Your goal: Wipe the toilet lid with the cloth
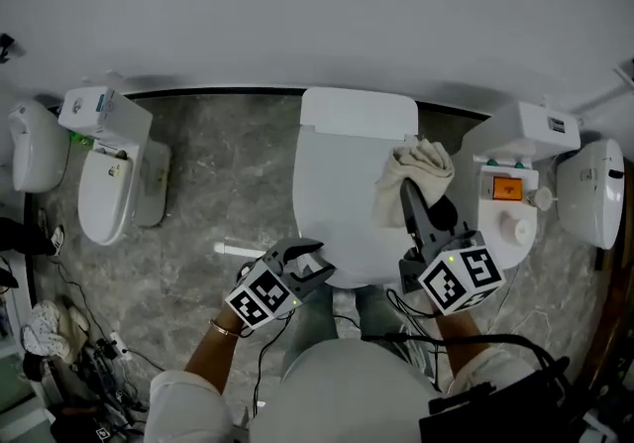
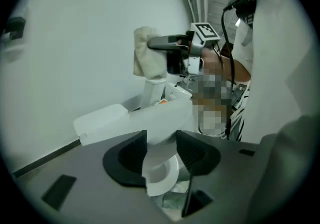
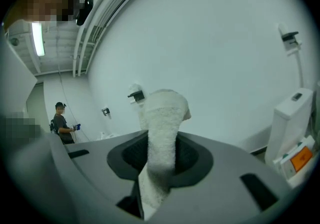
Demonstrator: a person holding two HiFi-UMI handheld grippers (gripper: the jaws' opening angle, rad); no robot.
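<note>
The white toilet stands in the middle of the head view with its lid [image 1: 342, 183] closed. My right gripper [image 1: 408, 188] is shut on a cream cloth [image 1: 416, 173], which it holds over the lid's right side. In the right gripper view the cloth [image 3: 162, 133] sticks up from between the jaws. My left gripper [image 1: 307, 261] is at the lid's front left edge with its jaws apart. In the left gripper view the lid's front edge [image 2: 150, 118] shows in the gap of that gripper [image 2: 161, 150]. Whether the pads touch it I cannot tell. That view also shows the cloth [image 2: 145, 57].
Another toilet [image 1: 109, 183] stands on the left and one [image 1: 515, 193] on the right, with further white fixtures [image 1: 35, 144] beyond. A white stick [image 1: 238, 251] lies on the marbled floor. Cables [image 1: 69, 352] pile up at the lower left. A person [image 3: 62, 123] stands far off.
</note>
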